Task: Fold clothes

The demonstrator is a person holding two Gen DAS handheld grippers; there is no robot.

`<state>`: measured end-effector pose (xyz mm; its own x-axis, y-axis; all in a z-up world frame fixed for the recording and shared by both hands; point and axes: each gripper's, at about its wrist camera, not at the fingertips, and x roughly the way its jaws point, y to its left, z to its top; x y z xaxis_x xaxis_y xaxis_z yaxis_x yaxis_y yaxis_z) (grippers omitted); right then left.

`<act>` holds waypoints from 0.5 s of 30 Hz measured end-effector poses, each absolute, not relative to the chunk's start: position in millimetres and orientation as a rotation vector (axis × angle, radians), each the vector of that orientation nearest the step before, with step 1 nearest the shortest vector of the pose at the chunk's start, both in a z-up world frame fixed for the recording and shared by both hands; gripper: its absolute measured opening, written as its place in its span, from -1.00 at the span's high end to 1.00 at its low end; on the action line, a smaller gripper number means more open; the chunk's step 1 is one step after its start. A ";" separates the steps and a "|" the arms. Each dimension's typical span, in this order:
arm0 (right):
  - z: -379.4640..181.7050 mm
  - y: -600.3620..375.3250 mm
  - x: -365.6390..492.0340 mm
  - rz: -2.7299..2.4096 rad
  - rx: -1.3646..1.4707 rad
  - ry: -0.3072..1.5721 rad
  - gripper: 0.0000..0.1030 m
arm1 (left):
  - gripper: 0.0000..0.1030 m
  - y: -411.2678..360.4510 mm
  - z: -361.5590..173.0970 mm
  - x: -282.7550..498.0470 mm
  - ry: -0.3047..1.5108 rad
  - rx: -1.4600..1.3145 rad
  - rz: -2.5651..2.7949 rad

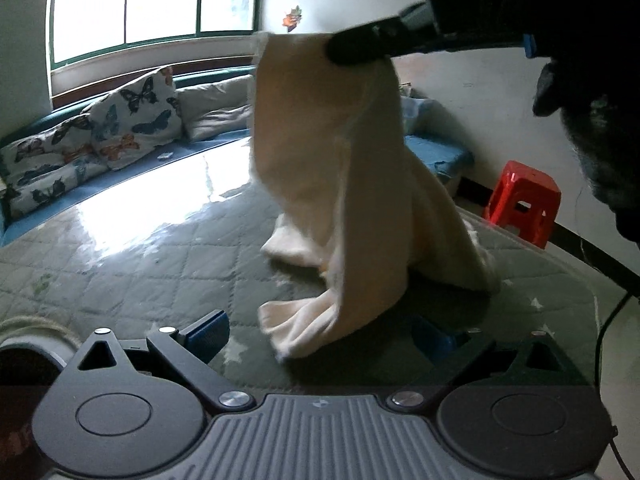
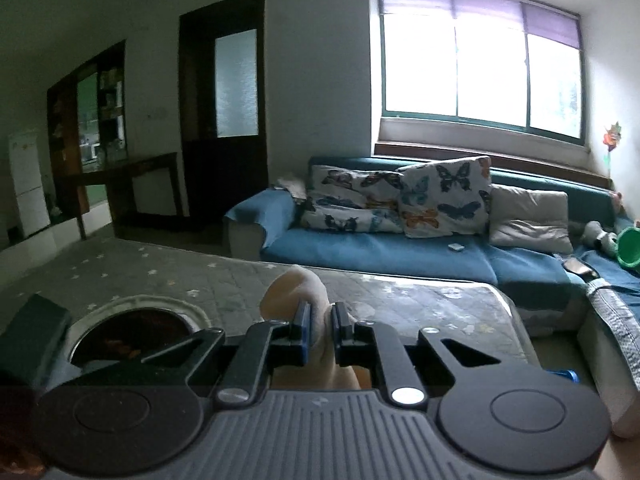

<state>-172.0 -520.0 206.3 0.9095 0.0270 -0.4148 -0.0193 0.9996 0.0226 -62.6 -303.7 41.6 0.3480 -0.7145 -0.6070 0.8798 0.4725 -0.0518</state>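
A cream-coloured garment (image 1: 340,184) hangs from my right gripper (image 1: 356,46), which is shut on its top edge high above the table. Its lower end trails in folds on the quilted grey table cover (image 1: 140,272). My left gripper (image 1: 320,338) is open and low over the table, its blue-padded fingers (image 1: 208,334) on either side of the garment's lowest fold without touching it. In the right wrist view my right gripper (image 2: 320,326) pinches a bunch of the cream garment (image 2: 294,292) between its pads.
A round opening (image 2: 132,332) with a pale rim sits in the table cover at the left. A blue sofa (image 2: 400,252) with butterfly cushions (image 2: 444,200) runs under the window. A red plastic stool (image 1: 524,204) stands past the table's right edge.
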 end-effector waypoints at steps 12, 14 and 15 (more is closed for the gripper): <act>208.1 -513.8 -164.0 0.060 0.021 0.418 0.81 | 0.79 -310.6 47.5 -53.9 0.593 0.265 -1.096; 207.1 -515.8 -160.4 0.049 0.025 0.421 0.81 | 0.82 -308.1 50.6 -49.6 0.573 0.275 -1.066; 206.6 -516.8 -158.5 0.044 0.027 0.423 0.81 | 0.83 -306.9 52.8 -46.7 0.563 0.280 -1.047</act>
